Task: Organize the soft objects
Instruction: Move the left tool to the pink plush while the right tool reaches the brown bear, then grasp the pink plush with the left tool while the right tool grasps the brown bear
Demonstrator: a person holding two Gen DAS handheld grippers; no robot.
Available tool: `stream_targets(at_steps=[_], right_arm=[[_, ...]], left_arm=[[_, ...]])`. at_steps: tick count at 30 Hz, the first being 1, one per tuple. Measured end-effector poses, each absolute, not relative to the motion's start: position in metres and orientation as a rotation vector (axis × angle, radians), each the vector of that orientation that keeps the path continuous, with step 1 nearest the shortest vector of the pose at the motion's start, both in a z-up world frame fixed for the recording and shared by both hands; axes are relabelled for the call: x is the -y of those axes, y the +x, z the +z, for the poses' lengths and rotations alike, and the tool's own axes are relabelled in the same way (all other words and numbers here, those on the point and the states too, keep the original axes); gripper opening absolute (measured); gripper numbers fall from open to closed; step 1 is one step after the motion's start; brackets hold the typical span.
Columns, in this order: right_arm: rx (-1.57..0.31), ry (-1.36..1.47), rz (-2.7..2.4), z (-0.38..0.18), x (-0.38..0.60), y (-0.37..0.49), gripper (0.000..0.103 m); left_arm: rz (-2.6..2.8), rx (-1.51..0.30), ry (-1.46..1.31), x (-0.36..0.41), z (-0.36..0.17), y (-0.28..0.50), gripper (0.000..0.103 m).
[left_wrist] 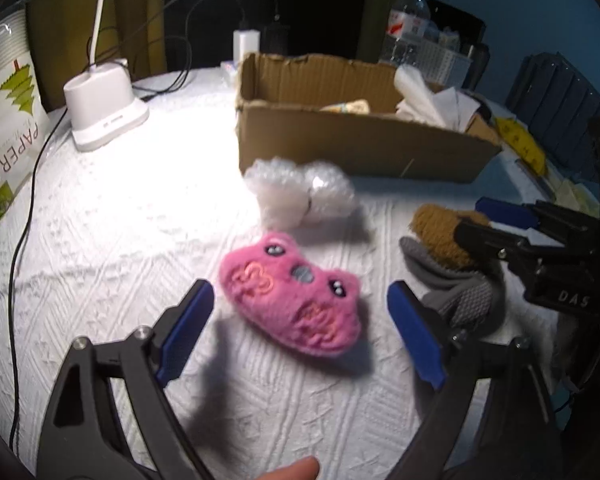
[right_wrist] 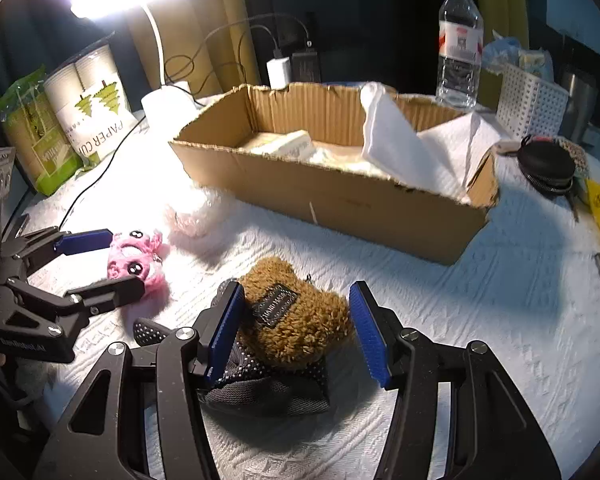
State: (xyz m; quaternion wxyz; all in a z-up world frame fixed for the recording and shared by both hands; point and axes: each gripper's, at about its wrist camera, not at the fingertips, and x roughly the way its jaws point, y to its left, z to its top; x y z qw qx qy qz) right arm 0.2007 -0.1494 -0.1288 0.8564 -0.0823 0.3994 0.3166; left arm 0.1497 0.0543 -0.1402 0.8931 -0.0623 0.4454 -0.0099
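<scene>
Both grippers low & open: left gripper (left_wrist: 300,328) astride pink plush (left_wrist: 292,300), right gripper (right_wrist: 296,332) astride brown plush (right_wrist: 296,320).

The bubble wrap (right_wrist: 192,212) washes out under lamp glare at left centre. The grey glove (right_wrist: 268,384) lies half hidden beneath the brown plush (right_wrist: 296,320).
</scene>
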Motion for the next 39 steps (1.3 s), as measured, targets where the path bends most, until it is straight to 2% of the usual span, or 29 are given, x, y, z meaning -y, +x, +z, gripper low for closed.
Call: stream_targets(at_steps=[10, 11, 12, 15, 18, 27, 29, 32, 35, 36, 37, 39], right_arm=[[-0.875, -0.103, 0.678, -0.138, 0.152, 0.210, 0.060], [-0.878, -0.094, 0.679, -0.139, 0.153, 0.211, 0.060], [-0.880, -0.086, 0.680, -0.139, 0.153, 0.211, 0.060], [-0.874, -0.069, 0.679, -0.140, 0.155, 0.209, 0.060], [-0.860, -0.098, 0.684, -0.139, 0.153, 0.205, 0.051], [-0.795, -0.133, 0.709, -0.128, 0.156, 0.191, 0.023], [-0.786, -0.130, 0.719, -0.125, 0.157, 0.190, 0.005], [-0.766, -0.121, 0.719, -0.120, 0.161, 0.188, 0.005], [-0.781, -0.091, 0.704, -0.121, 0.166, 0.192, 0.008], [-0.783, -0.074, 0.697, -0.121, 0.169, 0.194, 0.020], [-0.789, -0.060, 0.681, -0.121, 0.172, 0.196, 0.039], [-0.802, -0.059, 0.651, -0.124, 0.177, 0.199, 0.059]], left_arm=[[0.005, -0.940, -0.131, -0.063, -0.148, 0.155, 0.088], [0.003, -0.941, -0.121, -0.061, -0.148, 0.154, 0.086], [0.002, -0.939, -0.108, -0.059, -0.148, 0.154, 0.078], [-0.004, -0.932, -0.062, -0.051, -0.147, 0.151, 0.061], [-0.017, -0.929, -0.056, -0.049, -0.146, 0.150, 0.057], [-0.037, -0.877, -0.043, -0.040, -0.126, 0.142, 0.057], [-0.038, -0.864, -0.040, -0.038, -0.120, 0.141, 0.057], [-0.038, -0.851, -0.034, -0.036, -0.115, 0.139, 0.057], [-0.040, -0.846, -0.029, -0.034, -0.113, 0.138, 0.057], [-0.040, -0.846, -0.030, -0.034, -0.113, 0.138, 0.057], [-0.040, -0.845, -0.031, -0.034, -0.113, 0.138, 0.057], [-0.041, -0.845, -0.033, -0.034, -0.113, 0.138, 0.057]])
